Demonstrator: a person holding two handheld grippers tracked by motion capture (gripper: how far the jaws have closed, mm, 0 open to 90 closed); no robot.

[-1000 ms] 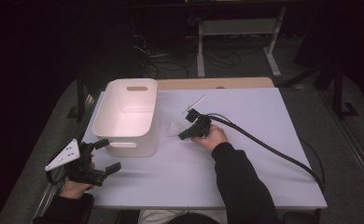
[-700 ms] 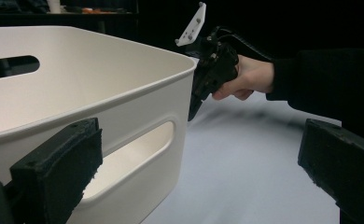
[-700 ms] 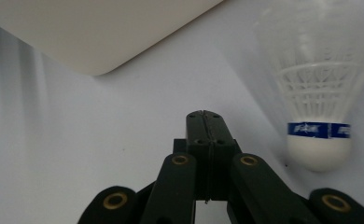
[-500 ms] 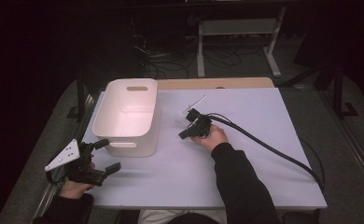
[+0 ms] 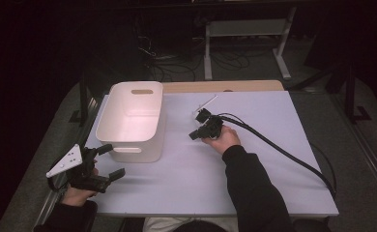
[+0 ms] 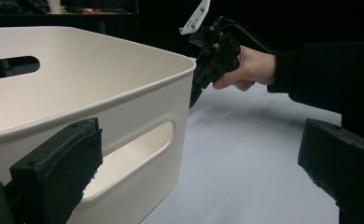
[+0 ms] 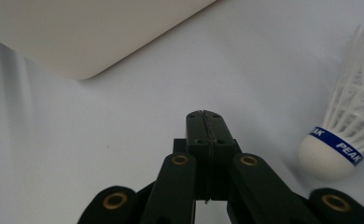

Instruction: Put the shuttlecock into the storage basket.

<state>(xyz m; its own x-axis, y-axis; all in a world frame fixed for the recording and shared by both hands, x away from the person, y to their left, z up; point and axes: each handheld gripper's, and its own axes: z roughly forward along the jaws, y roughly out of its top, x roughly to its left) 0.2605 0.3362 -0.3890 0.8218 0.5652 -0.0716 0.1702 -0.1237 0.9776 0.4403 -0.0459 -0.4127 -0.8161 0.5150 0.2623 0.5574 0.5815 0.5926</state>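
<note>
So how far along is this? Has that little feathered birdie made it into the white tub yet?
Not yet. The white tub looks empty. The shuttlecock lies on the table, just beside the right gripper, whose jaws are shut with nothing between them. The left gripper waits open by the tub's near end. Probably left: open, grasp the shuttlecock and drop it in.

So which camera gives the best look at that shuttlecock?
The right gripper view: the shuttlecock lies close up beside the shut right gripper, its blue band readable. From the high view I cannot make it out beside the hand.
</note>
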